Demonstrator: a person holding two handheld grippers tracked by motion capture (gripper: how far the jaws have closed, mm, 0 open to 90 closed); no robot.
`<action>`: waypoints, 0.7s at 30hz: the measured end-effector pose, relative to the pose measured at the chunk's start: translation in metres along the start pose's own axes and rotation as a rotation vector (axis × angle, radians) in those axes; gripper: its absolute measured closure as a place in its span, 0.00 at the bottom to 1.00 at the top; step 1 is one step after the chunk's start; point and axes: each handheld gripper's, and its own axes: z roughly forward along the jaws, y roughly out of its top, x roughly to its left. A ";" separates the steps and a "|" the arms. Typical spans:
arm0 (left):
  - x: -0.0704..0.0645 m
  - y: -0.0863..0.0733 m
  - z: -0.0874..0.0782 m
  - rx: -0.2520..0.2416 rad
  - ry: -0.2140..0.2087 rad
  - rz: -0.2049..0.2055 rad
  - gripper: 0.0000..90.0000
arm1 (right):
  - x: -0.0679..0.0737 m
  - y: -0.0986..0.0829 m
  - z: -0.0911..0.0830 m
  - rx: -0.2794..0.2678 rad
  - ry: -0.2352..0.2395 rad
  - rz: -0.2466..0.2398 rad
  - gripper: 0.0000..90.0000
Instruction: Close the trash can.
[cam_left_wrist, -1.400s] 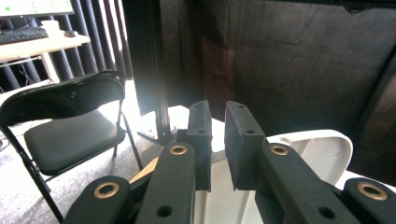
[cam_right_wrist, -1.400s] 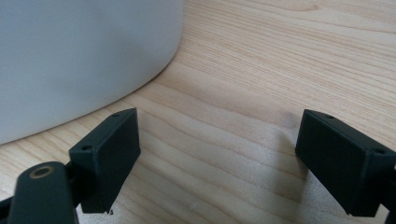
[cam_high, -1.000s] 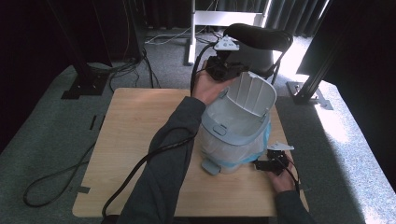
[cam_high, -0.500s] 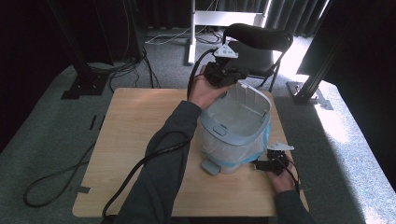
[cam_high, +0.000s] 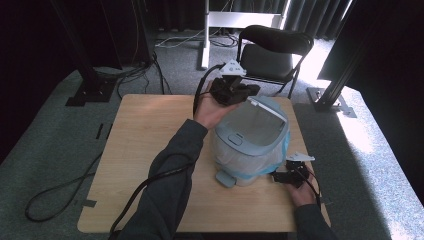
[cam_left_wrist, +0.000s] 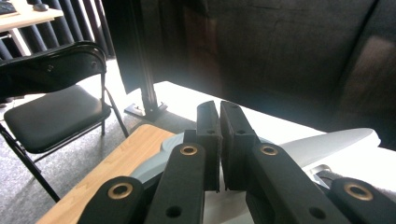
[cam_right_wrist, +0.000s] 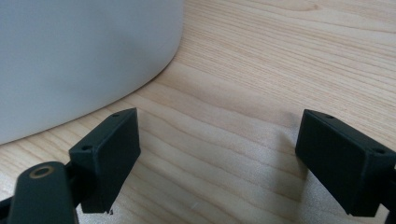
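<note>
- The bin (cam_high: 252, 145), a pale pedal bin lined with a white bag, stands on the right half of the table (cam_high: 150, 150), with its pedal facing the person.
- The left gripper (cam_high: 235, 91) is at the bin's far rim, on the lid (cam_high: 267, 106). Its jaws are pressed together; in the left gripper view the lid (cam_left_wrist: 327, 142) lies flat just beneath and beyond them. I cannot tell whether they pinch its edge or merely press on it.
- The lid looks nearly down, tilted a little, its long edge running across the far rim; the left hand is the nearer one to it.
- The right gripper (cam_high: 285, 176) rests low on the table beside the bin's base, jaws spread wide and holding nothing; the bin wall (cam_right_wrist: 84, 56) curves just ahead to one side.
- Inside the bin, only the bag lining is visible.
</note>
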 end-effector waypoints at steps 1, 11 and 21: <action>0.000 -0.003 -0.001 -0.002 0.004 -0.004 0.96 | 0.000 0.000 0.000 0.000 0.000 0.000 0.14; -0.004 -0.029 -0.009 -0.010 -0.008 -0.028 0.96 | 0.000 0.000 0.000 0.000 0.000 0.000 0.14; -0.017 -0.053 -0.011 0.005 -0.009 -0.027 0.96 | 0.000 0.000 0.000 0.000 0.000 0.000 0.14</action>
